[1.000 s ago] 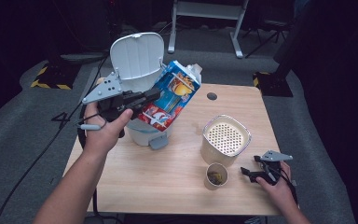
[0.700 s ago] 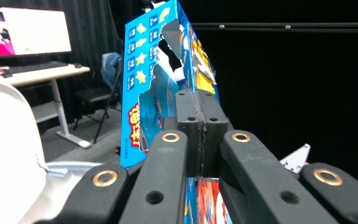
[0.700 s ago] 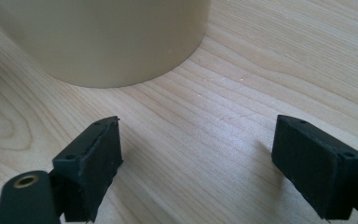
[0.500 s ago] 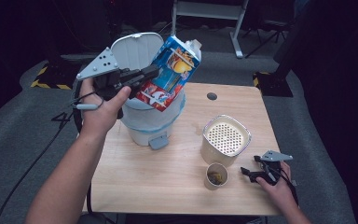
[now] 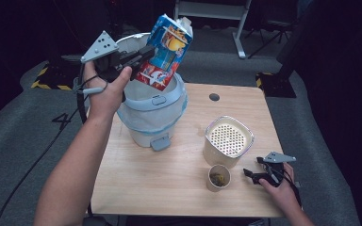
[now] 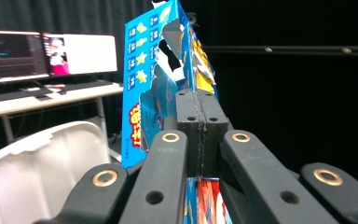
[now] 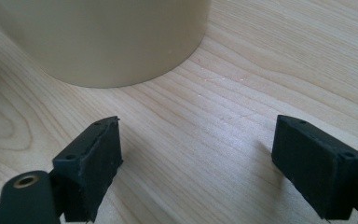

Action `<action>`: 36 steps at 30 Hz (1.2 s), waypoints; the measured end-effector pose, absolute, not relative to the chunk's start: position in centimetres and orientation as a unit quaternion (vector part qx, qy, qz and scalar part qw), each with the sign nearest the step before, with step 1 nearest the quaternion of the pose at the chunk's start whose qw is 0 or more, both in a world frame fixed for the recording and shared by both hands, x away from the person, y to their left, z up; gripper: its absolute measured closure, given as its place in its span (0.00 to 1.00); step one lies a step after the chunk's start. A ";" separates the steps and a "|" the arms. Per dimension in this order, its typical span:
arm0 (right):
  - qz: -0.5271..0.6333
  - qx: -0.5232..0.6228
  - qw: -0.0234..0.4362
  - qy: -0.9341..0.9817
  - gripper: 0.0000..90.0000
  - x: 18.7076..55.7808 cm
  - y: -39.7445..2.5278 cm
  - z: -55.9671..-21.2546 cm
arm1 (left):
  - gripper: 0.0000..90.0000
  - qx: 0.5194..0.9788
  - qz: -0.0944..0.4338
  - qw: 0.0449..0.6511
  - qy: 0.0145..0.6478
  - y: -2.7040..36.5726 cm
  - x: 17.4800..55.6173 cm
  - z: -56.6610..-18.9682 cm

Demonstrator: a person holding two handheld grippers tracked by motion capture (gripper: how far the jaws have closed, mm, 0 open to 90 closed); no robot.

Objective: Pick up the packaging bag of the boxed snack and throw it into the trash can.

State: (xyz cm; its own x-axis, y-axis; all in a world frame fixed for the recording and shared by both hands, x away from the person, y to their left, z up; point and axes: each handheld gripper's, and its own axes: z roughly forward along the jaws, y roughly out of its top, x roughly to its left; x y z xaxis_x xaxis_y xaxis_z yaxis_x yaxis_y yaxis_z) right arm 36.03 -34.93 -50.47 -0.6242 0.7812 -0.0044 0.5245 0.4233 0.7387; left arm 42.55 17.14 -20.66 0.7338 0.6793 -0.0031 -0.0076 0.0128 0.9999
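Left tool [image 5: 143,54] clamped on torn blue printed carton [image 5: 166,52], tilted above white lidded bin [image 5: 153,110]. Right tool [image 7: 196,161] spread wide, empty, resting on wooden desk [image 5: 169,179].

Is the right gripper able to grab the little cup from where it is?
Probably yes. The right gripper is open, resting on the table beside the cup, with bare wood between them.
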 end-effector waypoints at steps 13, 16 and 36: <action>0.363 0.396 0.177 0.825 0.18 36.0 -34.9 -50.5 | 0.99 0.636 0.286 0.658 0.283 16.9 45.4 -21.7; 0.363 0.396 0.177 0.825 0.18 36.0 -34.9 -50.5 | 0.99 0.643 0.283 0.653 0.285 16.9 45.7 -22.0; 0.363 0.396 0.177 0.825 0.18 36.0 -34.9 -50.5 | 0.65 0.650 0.258 0.644 0.311 16.7 47.4 -23.3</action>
State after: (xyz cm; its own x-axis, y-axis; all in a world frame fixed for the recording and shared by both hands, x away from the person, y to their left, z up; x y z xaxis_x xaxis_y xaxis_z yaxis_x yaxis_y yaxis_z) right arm 36.02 -34.93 -50.47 -0.6242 0.7812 -0.0045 0.5244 0.4233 0.7388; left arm 47.35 16.66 -23.29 0.6734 0.7364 -0.0658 0.0722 0.0231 0.9971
